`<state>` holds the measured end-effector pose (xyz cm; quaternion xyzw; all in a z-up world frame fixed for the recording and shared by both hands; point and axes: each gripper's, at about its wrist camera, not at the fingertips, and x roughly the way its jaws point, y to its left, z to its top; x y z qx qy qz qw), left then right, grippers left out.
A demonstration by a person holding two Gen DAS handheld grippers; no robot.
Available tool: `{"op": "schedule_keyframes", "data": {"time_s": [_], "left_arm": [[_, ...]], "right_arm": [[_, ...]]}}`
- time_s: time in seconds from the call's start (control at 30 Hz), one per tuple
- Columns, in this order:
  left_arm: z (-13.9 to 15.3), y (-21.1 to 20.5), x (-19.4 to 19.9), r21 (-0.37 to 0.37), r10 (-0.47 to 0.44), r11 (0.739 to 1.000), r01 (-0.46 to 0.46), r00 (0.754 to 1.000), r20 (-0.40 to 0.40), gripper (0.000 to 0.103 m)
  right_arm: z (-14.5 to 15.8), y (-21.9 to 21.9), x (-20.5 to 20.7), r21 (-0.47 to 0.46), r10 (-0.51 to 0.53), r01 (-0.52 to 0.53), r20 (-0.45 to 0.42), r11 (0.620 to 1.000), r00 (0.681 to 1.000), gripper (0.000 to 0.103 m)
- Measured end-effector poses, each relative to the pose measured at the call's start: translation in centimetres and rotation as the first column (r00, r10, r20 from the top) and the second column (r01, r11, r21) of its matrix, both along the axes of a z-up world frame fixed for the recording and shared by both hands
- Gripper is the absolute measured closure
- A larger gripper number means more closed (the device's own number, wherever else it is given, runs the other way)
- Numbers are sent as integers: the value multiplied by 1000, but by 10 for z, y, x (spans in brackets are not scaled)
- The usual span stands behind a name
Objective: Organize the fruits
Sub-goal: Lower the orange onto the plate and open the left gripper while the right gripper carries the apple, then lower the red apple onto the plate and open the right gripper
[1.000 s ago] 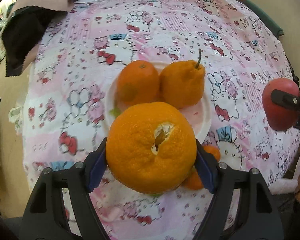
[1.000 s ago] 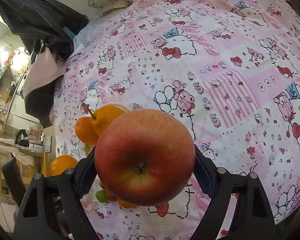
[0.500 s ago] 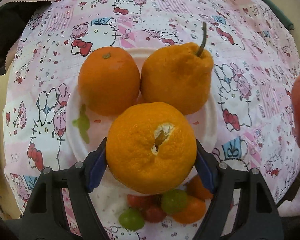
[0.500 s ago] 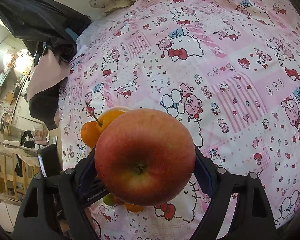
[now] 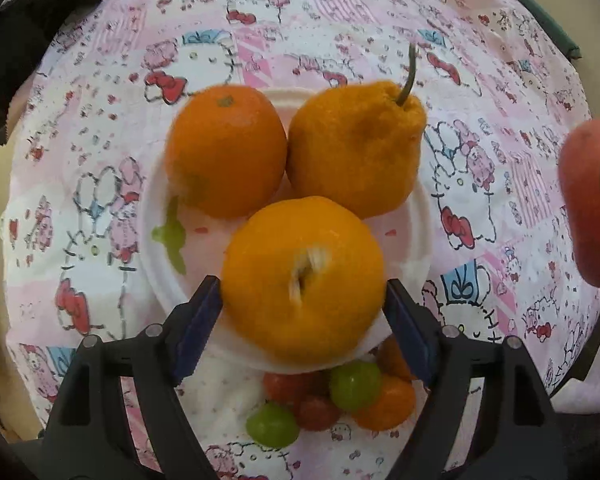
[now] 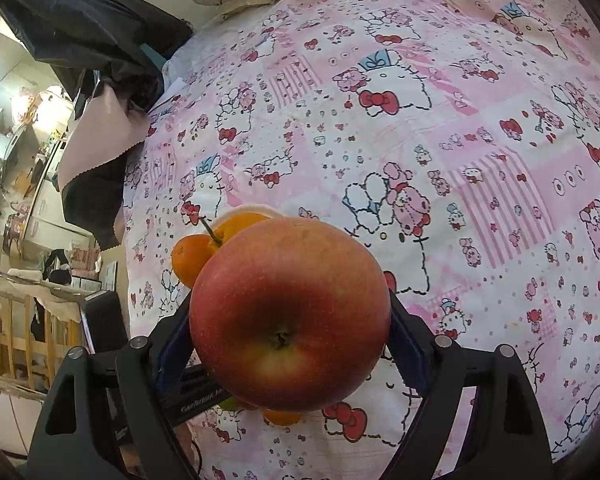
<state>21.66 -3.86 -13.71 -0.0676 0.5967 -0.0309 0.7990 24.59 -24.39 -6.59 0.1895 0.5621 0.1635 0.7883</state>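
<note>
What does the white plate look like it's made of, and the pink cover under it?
White plate: probably foam or thin plastic, matt, going by its soft, thick, dull rim; hard to be sure. Pink cover: printed woven fabric, likely cotton bedding, matt, with soft creases and a cartoon pattern.

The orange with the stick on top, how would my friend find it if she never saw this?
Look at the pink cartoon bedspread and find the white plate in its middle. Three orange fruits sit there; yours is the bumpy fruit at the back right. It alone has a pointed neck and a long stem.
</note>
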Motion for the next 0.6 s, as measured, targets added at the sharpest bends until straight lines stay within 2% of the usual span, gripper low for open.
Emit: {"op": "schedule_keyframes", "data": {"time_s": [0.07,0.13,0.3,0.5,0.6], "left_arm": [[13,3,-4,-16,1,1000,0,999,36,24],[23,4,-7,-31,-22,999,23,999,40,24],[58,29,-24,32,-44,999,42,997,60,24],[85,90,-45,73,44,996,-48,998,53,24],[86,110,-50,57,92,994,-96,994,61,24]], "right_arm": [[2,4,0,1,6,-6,3,1000,1000,16],[5,10,1,6,15,-15,9,1000,1000,16],[11,39,6,-1,102,-102,26,995,994,16],[10,91,14,-34,227,-226,8,973,974,16],[7,122,19,-115,267,-267,-14,957,964,16]]}}
